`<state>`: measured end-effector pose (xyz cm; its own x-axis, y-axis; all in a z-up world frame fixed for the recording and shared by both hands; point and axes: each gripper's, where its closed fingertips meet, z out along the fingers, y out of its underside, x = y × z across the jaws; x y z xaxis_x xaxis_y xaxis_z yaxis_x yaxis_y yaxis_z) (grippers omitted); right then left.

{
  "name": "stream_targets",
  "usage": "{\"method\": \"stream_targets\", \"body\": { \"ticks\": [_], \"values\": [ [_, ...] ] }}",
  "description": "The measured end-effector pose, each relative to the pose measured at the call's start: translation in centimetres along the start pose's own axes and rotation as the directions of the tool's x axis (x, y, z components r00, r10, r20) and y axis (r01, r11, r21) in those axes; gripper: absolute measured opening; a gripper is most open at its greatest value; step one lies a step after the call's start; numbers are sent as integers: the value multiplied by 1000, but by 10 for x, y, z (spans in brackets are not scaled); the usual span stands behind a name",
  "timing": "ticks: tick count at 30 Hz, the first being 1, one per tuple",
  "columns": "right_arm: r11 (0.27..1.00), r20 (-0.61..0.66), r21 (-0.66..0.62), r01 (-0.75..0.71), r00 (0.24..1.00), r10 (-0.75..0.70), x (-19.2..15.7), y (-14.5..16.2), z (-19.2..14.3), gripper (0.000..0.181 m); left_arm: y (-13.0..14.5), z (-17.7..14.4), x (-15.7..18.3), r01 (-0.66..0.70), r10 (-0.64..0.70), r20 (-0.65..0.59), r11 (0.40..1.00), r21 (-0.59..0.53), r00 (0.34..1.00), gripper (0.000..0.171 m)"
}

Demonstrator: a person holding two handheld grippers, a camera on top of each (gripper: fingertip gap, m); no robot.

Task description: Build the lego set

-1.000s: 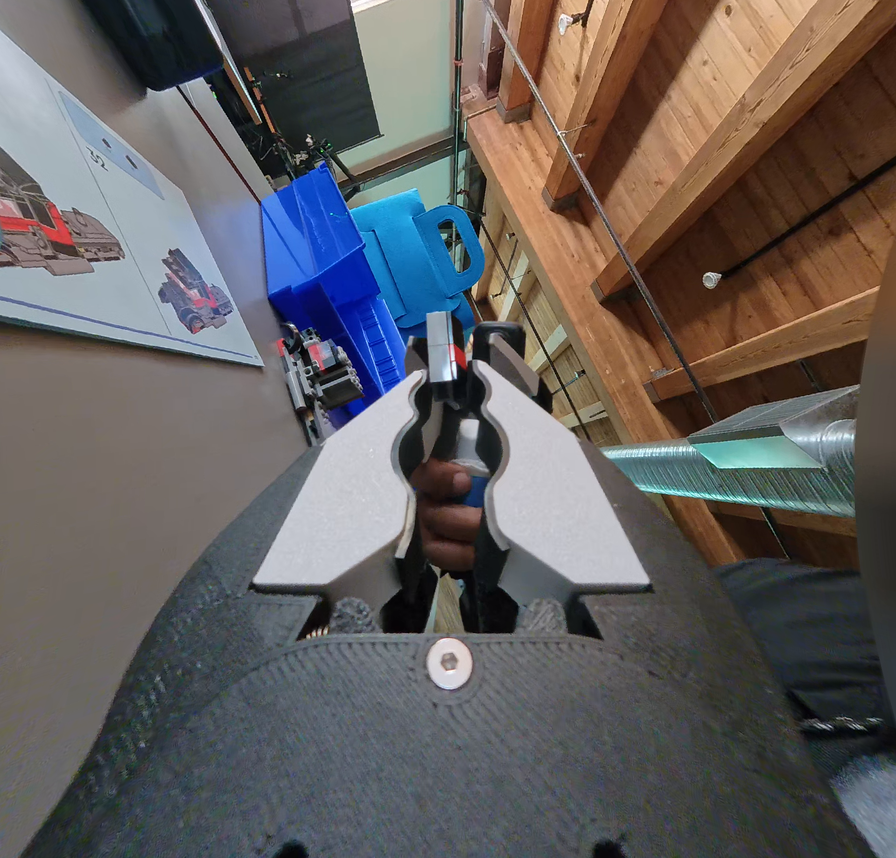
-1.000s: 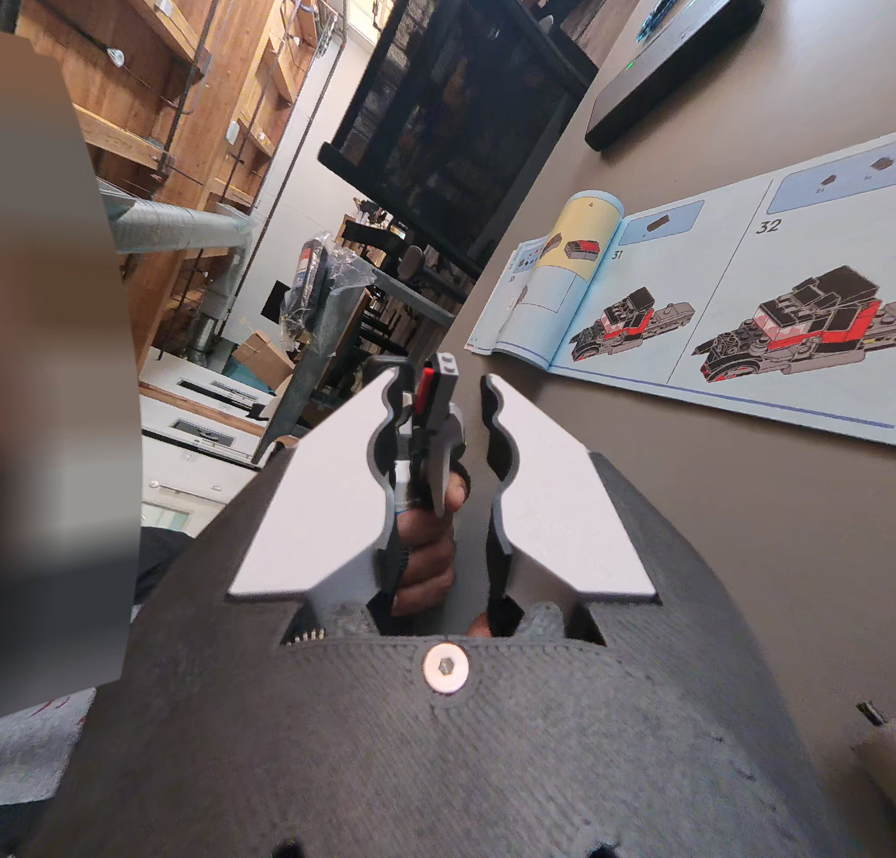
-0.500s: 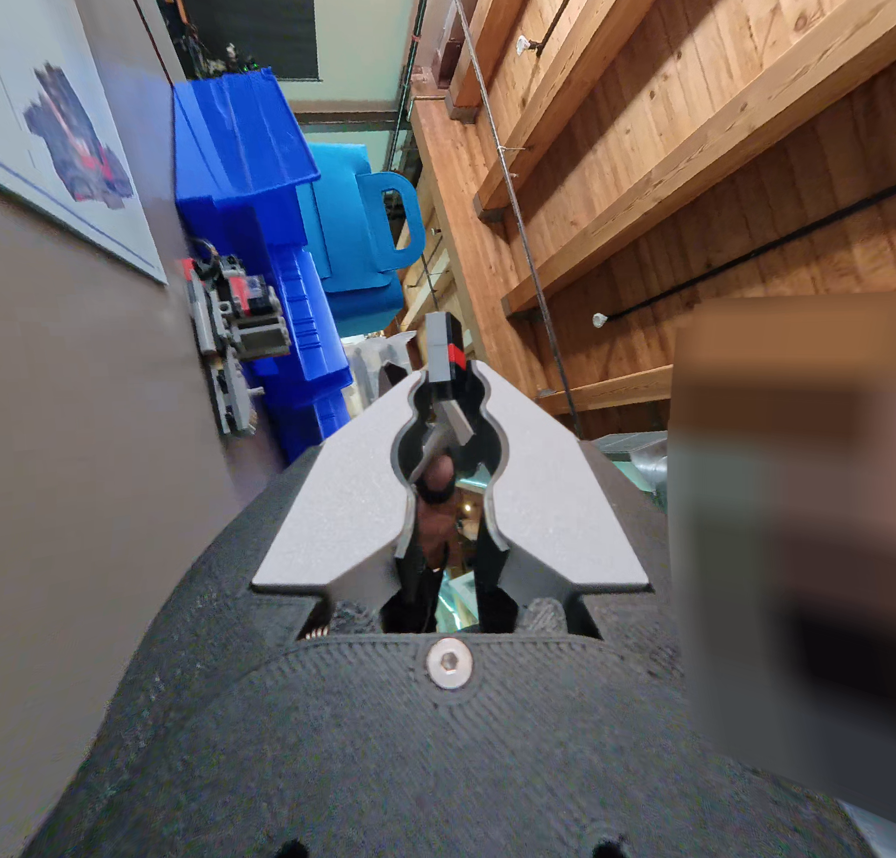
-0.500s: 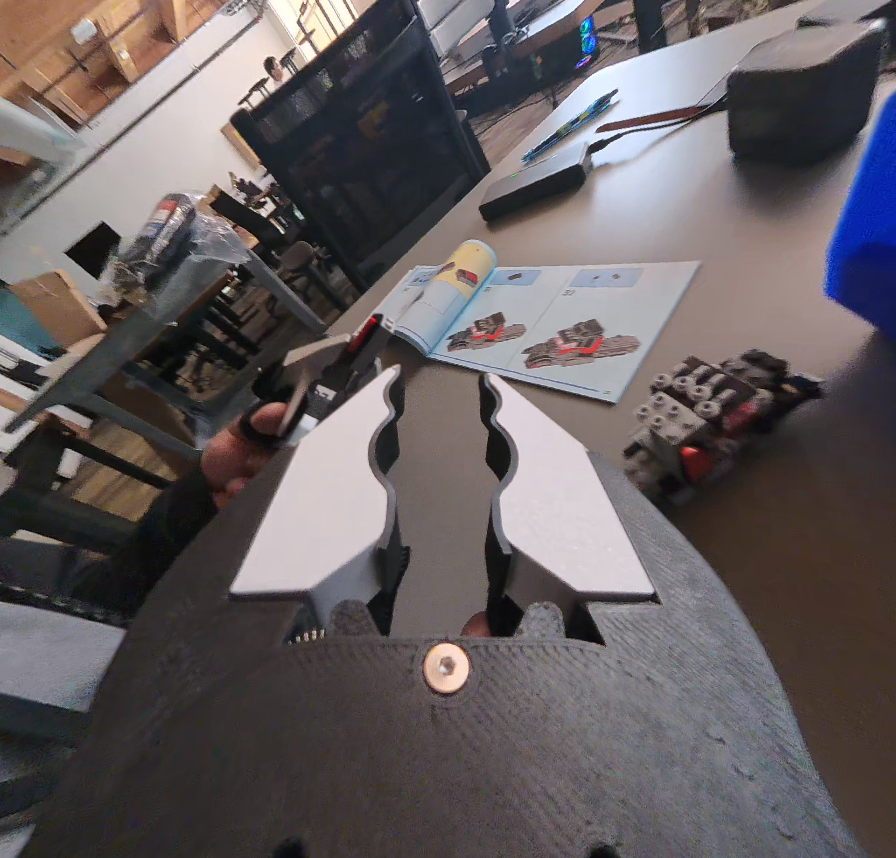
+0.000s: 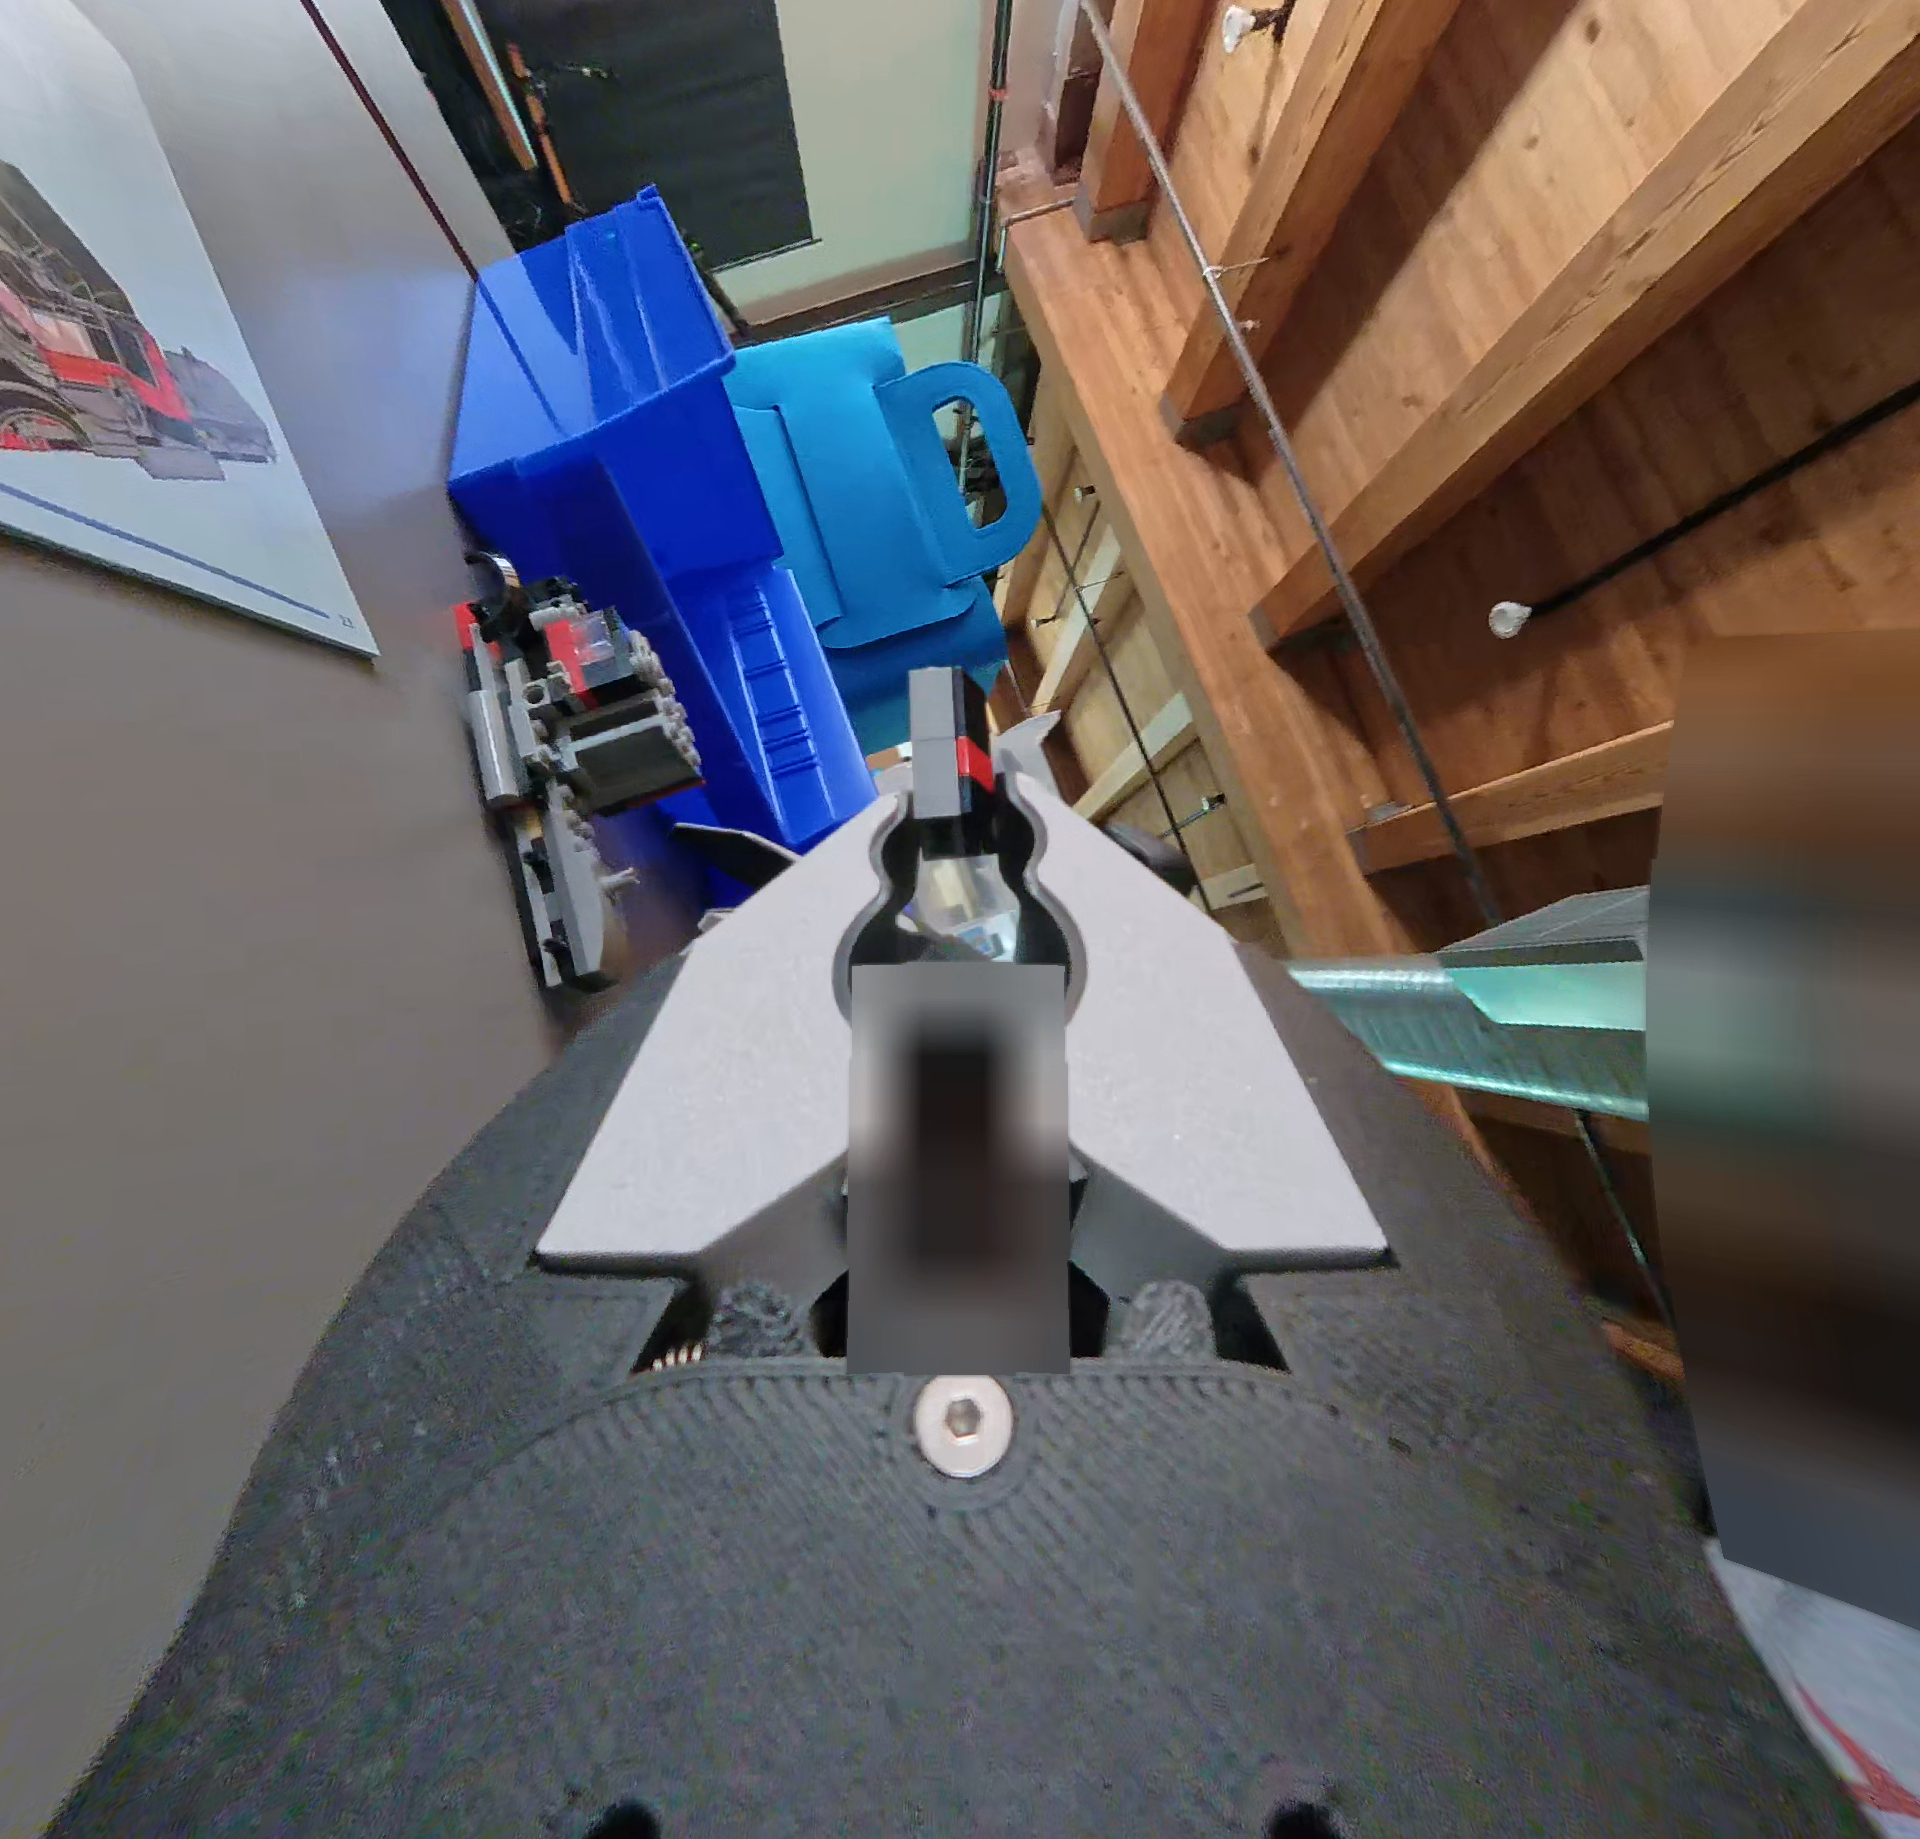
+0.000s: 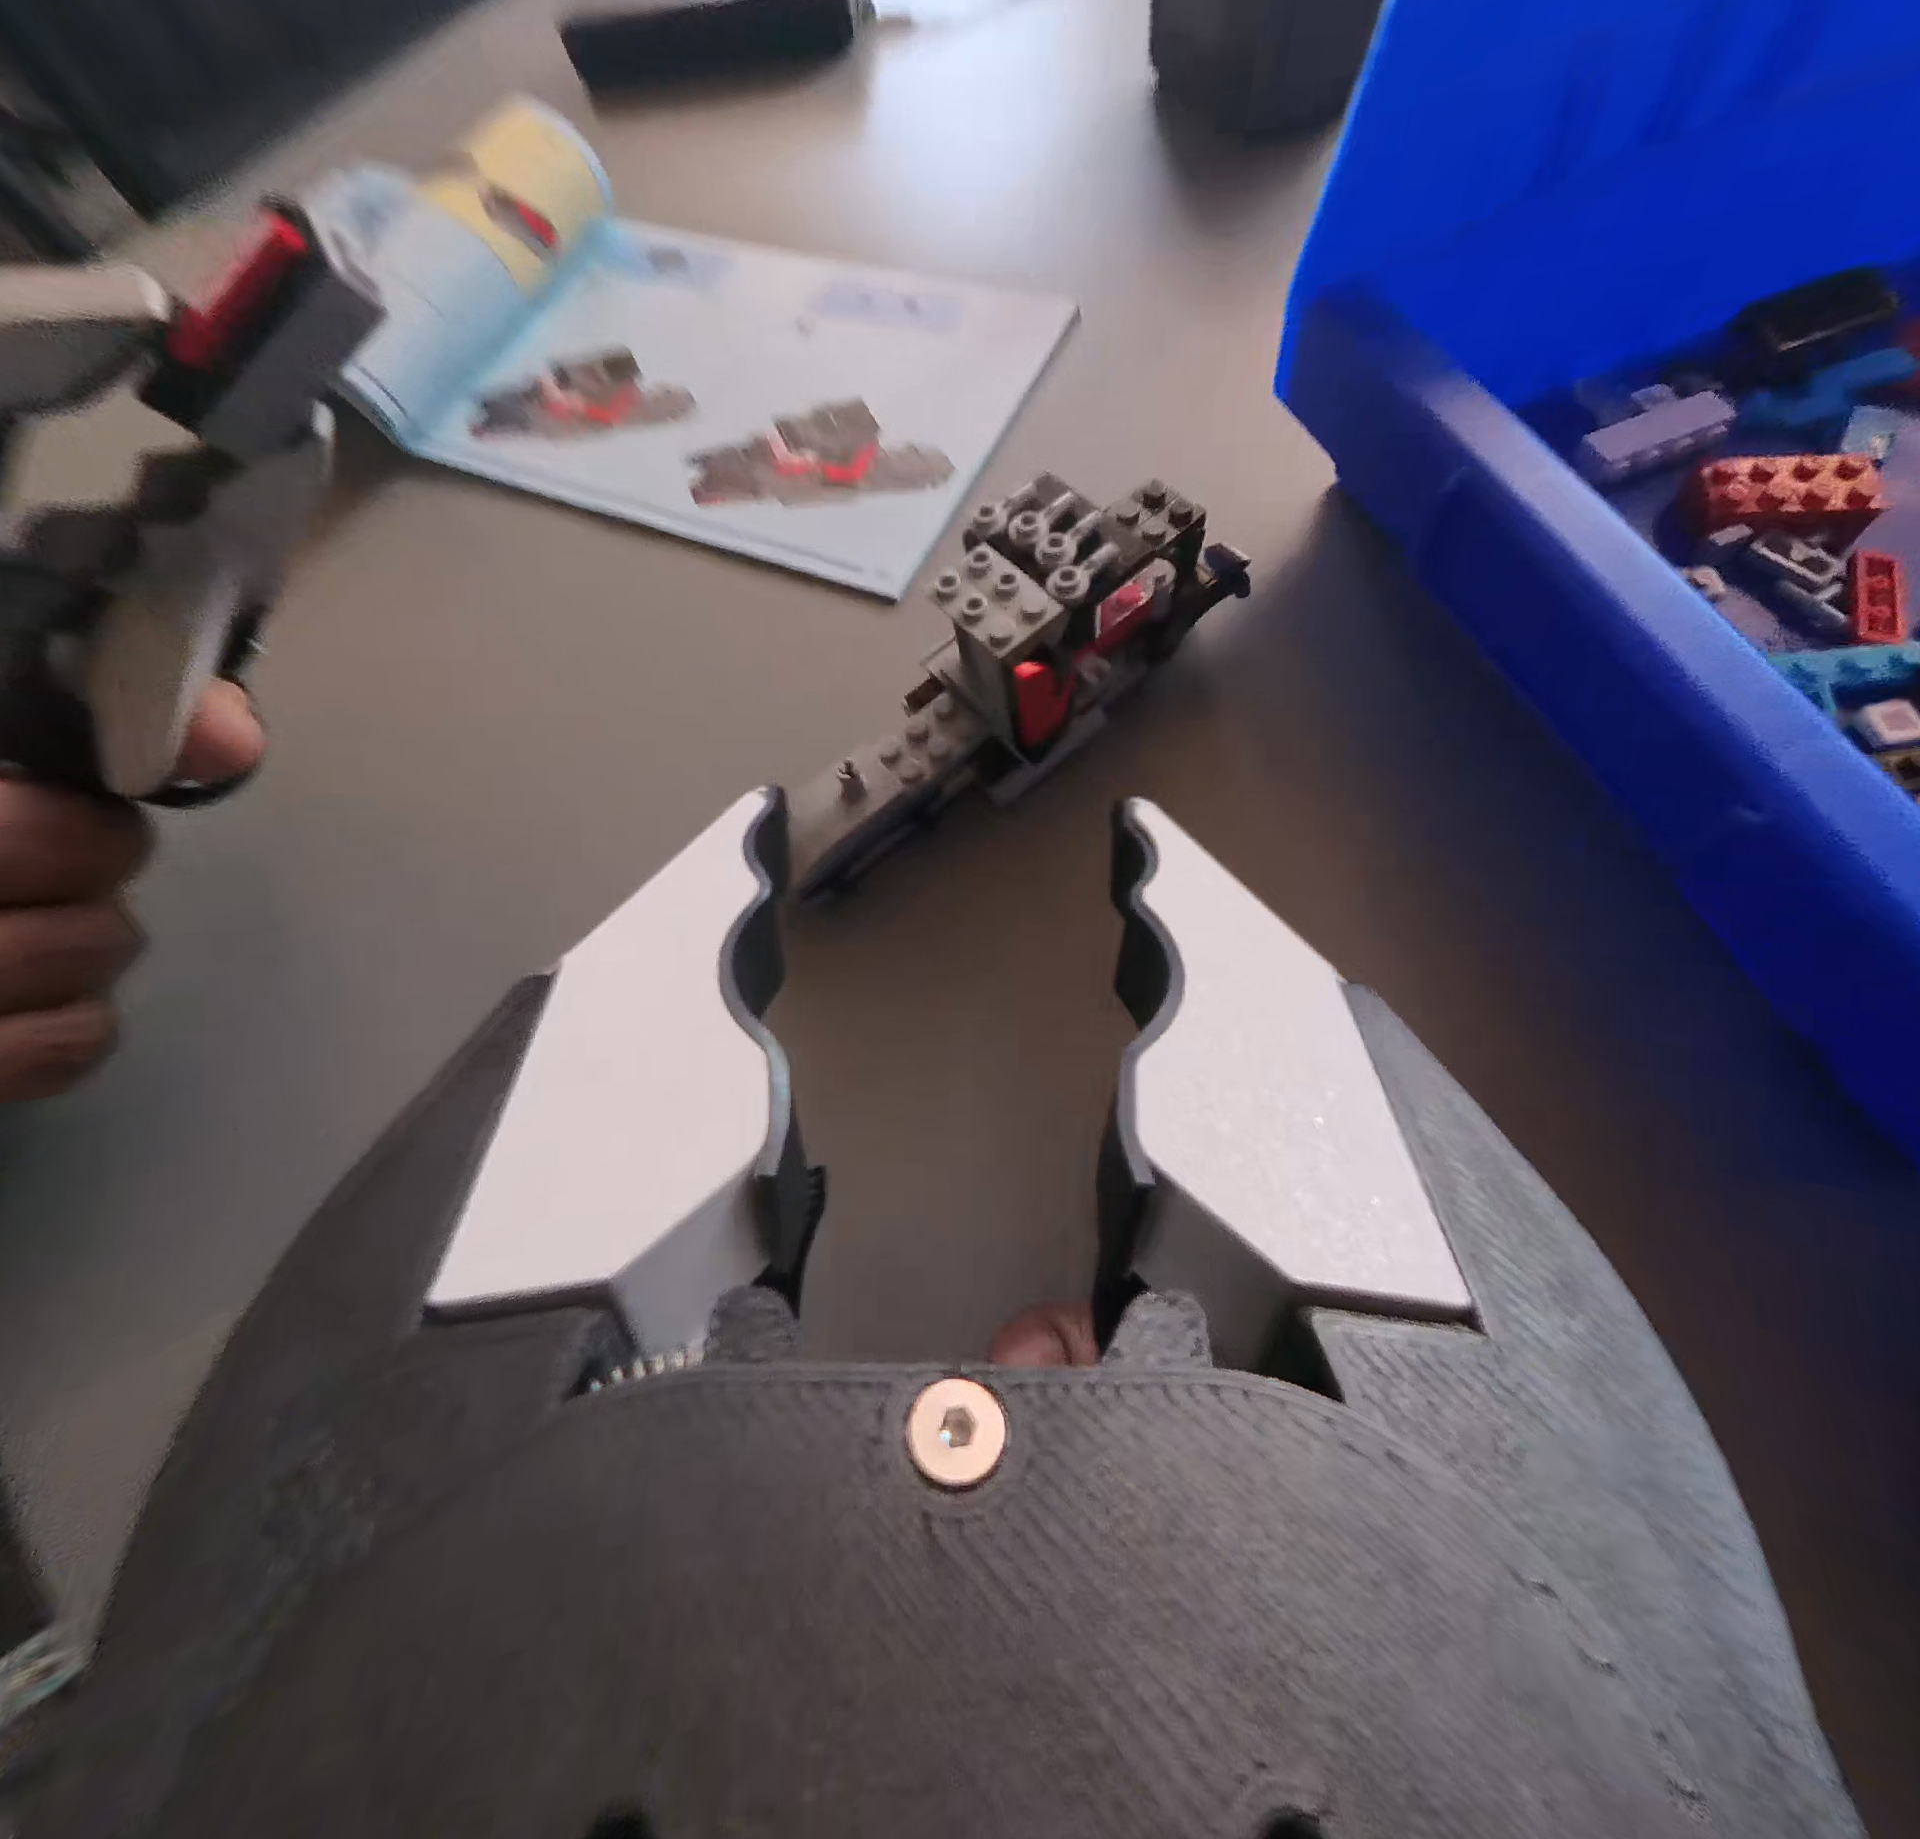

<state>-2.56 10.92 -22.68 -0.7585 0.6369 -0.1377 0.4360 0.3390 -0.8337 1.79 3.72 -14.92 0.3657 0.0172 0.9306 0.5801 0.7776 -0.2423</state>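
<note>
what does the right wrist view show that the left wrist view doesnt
Only the right wrist view shows the loose bricks inside the blue bin, the open right gripper, a black box and a hand on the left gripper.

Only the left wrist view shows wooden ceiling beams and a light blue handled case.

Both show the part-built model, the instruction booklet, and the small grey and red piece the left gripper clamps.

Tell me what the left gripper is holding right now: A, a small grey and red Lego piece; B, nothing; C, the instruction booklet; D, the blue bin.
A: the left gripper is shut on a small grey and red Lego piece sticking out past its tips, while the booklet lies on the table and the blue bin stands apart.
</note>
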Motion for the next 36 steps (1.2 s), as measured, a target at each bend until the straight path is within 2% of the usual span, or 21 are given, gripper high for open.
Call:
{"method": "stream_targets", "body": {
  "ticks": [4,7,13,18,20,23,28,32,36],
  "values": [
    [996,-23,-66,66,997,-67,-6,6,16,82,0,6,-7,-45,46,43,999,-13,998,15],
    [987,-56,-116,115,991,-122,-3,9,22,83,-2,8,-8,-59,60,50,998,-18,997,15],
    [977,-75,-154,147,984,-160,9,15,13,79,-3,8,-7,-67,68,47,998,-15,997,15],
    [970,-160,-187,154,970,-185,46,27,-14,66,4,5,-11,-58,59,56,998,-23,997,15],
    [969,-165,-190,156,968,-188,54,31,-22,66,8,6,-14,-52,54,58,998,-32,997,15],
    [982,-73,-72,173,981,-178,38,16,-29,64,15,12,-15,-54,57,56,997,-55,997,15],
    [956,138,227,188,965,-222,-10,-23,-36,60,29,26,-16,-69,77,54,988,-136,996,15],
    [894,138,388,226,944,-299,-21,-39,-44,60,41,35,-21,-70,86,77,978,-199,993,15],
    [839,107,425,340,901,-420,-30,-39,-44,60,53,45,-23,-46,67,81,970,-240,994,16]
  ]
}}
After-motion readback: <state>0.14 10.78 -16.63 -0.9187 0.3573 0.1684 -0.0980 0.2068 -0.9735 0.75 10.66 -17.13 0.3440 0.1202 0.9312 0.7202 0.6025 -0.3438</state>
